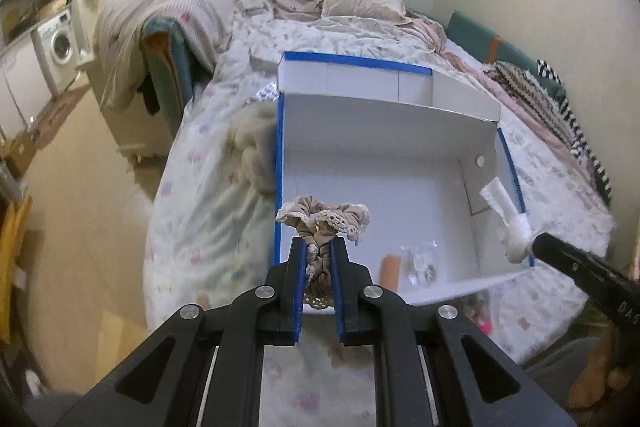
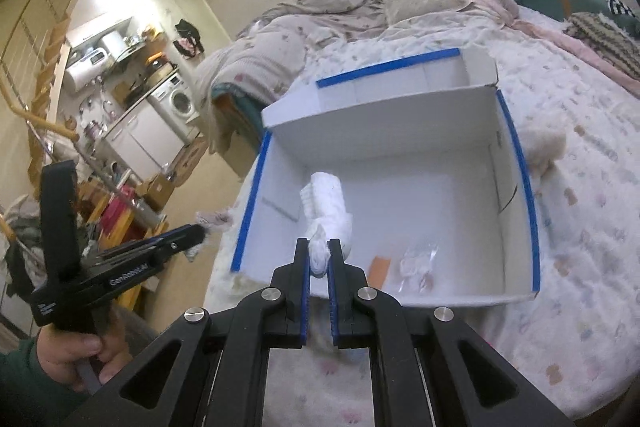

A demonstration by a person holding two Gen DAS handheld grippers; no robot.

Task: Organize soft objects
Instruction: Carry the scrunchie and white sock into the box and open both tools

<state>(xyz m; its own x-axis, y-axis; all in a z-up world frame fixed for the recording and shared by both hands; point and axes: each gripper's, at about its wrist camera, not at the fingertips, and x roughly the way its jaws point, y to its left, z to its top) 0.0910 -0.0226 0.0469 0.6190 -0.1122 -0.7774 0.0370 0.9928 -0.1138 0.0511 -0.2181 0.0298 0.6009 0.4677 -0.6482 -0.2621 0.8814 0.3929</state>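
So the left gripper [image 1: 319,255] is clamped on a beige scrunchie [image 1: 325,223] with cream lace trim. Most of it puffs out past the fingertips, the rest is squeezed between the blue pads [image 1: 299,279]. It's hanging over the near left corner of the box [image 1: 384,131], not inside yet as far as I can tell.

The right gripper [image 2: 319,255] is squeezed onto a white cloth [image 2: 326,211], some rolled or bunched sock-like thing. The bulk sticks out ahead of the fingertips, over the near left part of the box [image 2: 516,163] floor. From the left camera you see that same cloth [image 1: 506,219] at the box's right wall.

Count: two grippers, two soft things held, one each. One white box with blue tape on the rims, sitting on the bed [image 1: 208,187]. Inside it there's one small orange piece [image 2: 380,269] and one clear plastic baggie [image 2: 418,263] lying just beside each other near the front wall. A fuzzy beige thing [image 1: 252,151] lies on the bed touching the outside of the box.

Writing: the left gripper's [image 2: 192,237] body reads "GenRobot.AI" in the right camera. There's lettering on the right gripper [image 1: 560,251] in the left view too, but it's too cut off to read.
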